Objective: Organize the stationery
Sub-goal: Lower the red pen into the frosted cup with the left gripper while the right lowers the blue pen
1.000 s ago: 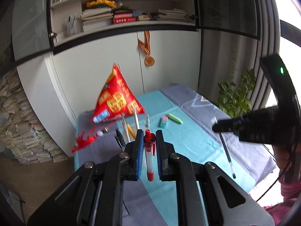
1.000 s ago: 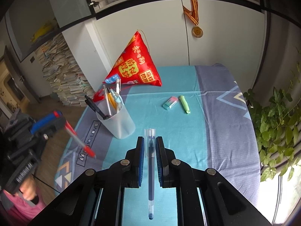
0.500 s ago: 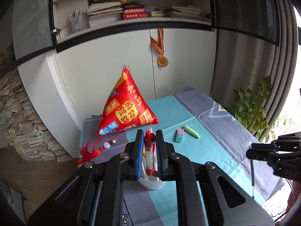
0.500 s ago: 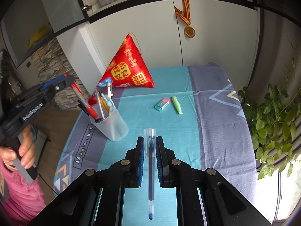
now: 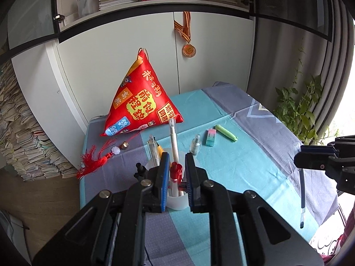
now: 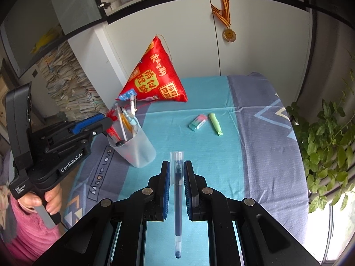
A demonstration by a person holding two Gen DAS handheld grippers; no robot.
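Observation:
A translucent pen cup (image 5: 177, 202) (image 6: 137, 148) with several pens stands on the left of the blue-grey table cloth (image 6: 221, 155). My left gripper (image 5: 176, 158) (image 6: 106, 120) is over the cup's rim and its jaws are opening. The red pen (image 5: 175, 174) (image 6: 113, 132) stands between them with its lower end down in the cup, and a thin gap shows beside it. My right gripper (image 6: 176, 166) (image 5: 298, 155) hangs over the middle of the cloth, shut on a blue pen (image 6: 177, 190) (image 5: 301, 199) that points down.
A mint-pink eraser (image 6: 197, 122) and a green highlighter (image 6: 215, 124) lie side by side further back on the cloth. A red pyramid cushion (image 6: 155, 82) with a tassel (image 5: 95, 161) sits at the back left. Cupboards stand behind, a plant (image 6: 328, 144) on the right, paper stacks on the left.
My left gripper has come forward and down over the cup, lowering the red pen from mid-air into it, and its jaws have parted slightly. The right gripper has kept still with the blue pen.

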